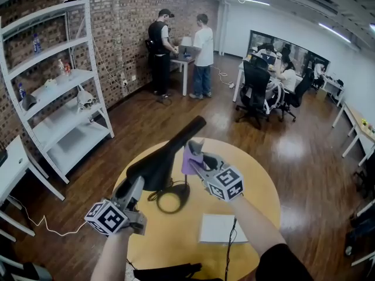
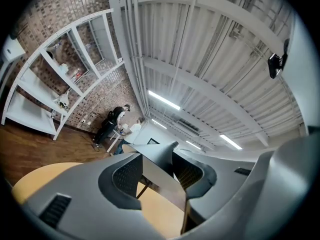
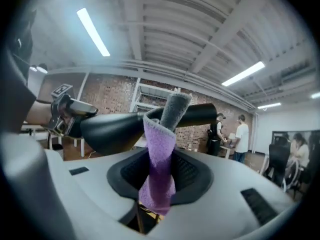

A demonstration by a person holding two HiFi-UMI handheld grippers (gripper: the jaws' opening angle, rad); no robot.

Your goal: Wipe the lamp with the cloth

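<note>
A black desk lamp (image 1: 170, 151) stands on the round yellow table (image 1: 261, 186), its long head slanting up to the right above a ring base (image 1: 173, 199). My left gripper (image 1: 133, 184) is shut on the wide lower end of the lamp head; in the left gripper view the lamp's dark slab (image 2: 156, 156) fills the gap between the jaws of the left gripper (image 2: 160, 178). My right gripper (image 1: 197, 160) is shut on a purple cloth (image 1: 190, 156) that lies against the lamp head. In the right gripper view the cloth (image 3: 160, 154) rises from the right gripper (image 3: 159, 180) over the lamp (image 3: 115, 126).
A white pad (image 1: 220, 228) and a black cable (image 1: 231, 247) lie on the table's near right. A white shelf unit (image 1: 58, 98) stands against the brick wall at left. Two people (image 1: 202, 54) stand at a far table, and office chairs (image 1: 256, 89) stand at right.
</note>
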